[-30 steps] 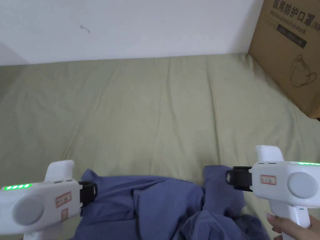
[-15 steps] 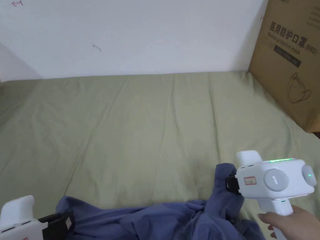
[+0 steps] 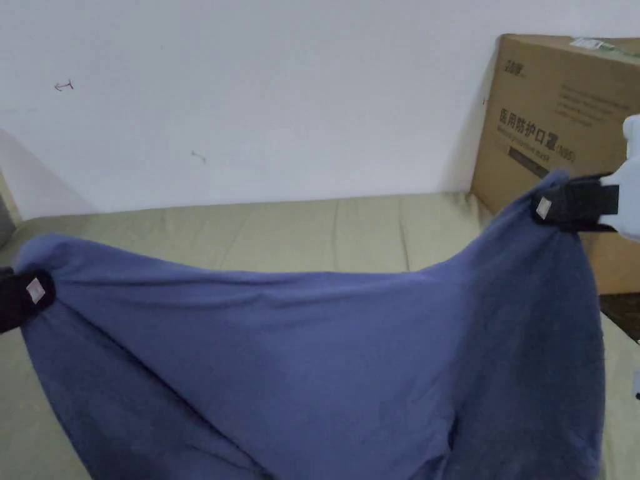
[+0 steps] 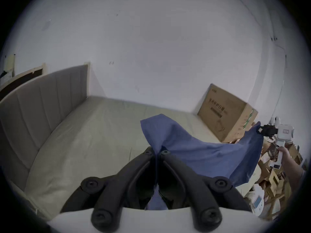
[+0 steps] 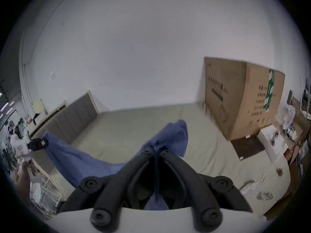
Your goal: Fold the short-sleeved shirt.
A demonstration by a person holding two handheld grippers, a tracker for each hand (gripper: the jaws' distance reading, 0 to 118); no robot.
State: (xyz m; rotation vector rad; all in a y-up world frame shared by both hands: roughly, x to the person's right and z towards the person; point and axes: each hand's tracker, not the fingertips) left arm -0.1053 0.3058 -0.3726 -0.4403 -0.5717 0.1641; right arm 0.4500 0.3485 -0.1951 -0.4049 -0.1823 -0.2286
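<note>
Hanging between the two grippers, the shirt (image 3: 300, 362) is stretched in the air above the bed (image 3: 312, 231), its lower part drooping out of sight. The left gripper (image 4: 157, 153) has its jaws closed tight on one bunched corner; the right gripper (image 5: 156, 151) pinches the other corner the same way, held higher and close to the box (image 3: 550, 131). My worry is the grip: each holds only a small wad of cloth, so a hard shake could pull one corner free. Uneven heights could also lay it down crooked, and the right side might brush the box.
</note>
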